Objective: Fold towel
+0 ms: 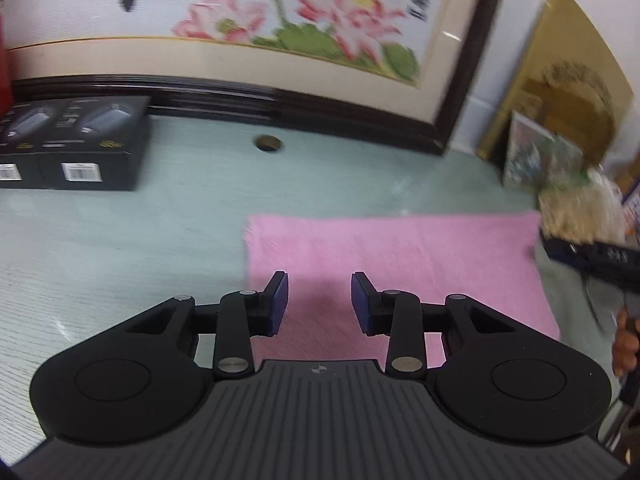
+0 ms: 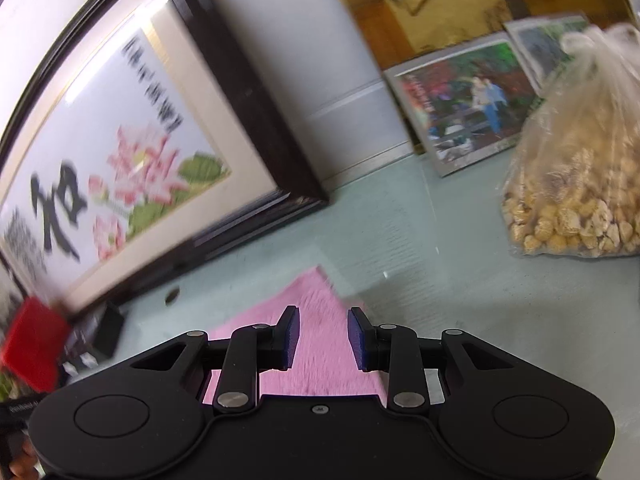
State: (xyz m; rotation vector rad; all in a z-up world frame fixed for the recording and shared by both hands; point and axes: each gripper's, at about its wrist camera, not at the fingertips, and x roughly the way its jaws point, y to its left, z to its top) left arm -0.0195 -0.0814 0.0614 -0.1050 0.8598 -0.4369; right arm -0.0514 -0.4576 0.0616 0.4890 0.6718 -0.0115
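- The pink towel [image 1: 400, 264] is lying flat on the pale green tabletop [image 1: 120, 248], spread in a rectangle with its far edge straight and its left edge slightly wavy; its surface is looking fuzzy and free of creases.
- In the right wrist view the same towel [image 2: 316, 344] is showing one corner pointing away from the camera.
- The left gripper [image 1: 319, 304] is hovering over the towel's near part, its blue pads [image 1: 280, 304] standing partly apart with nothing gripped; only pink cloth is showing in the gap behind them.
- The right gripper [image 2: 323, 338] is likewise sitting partly open above the towel near that corner, pads [image 2: 291, 338] holding nothing.
- Whether either set of fingertips is touching the cloth, I cannot tell.
- A framed lotus picture [image 1: 280, 20] is leaning behind the towel, a black box [image 1: 76, 144] standing to the left, a bag of pale lumps [image 2: 576, 184] to the right.
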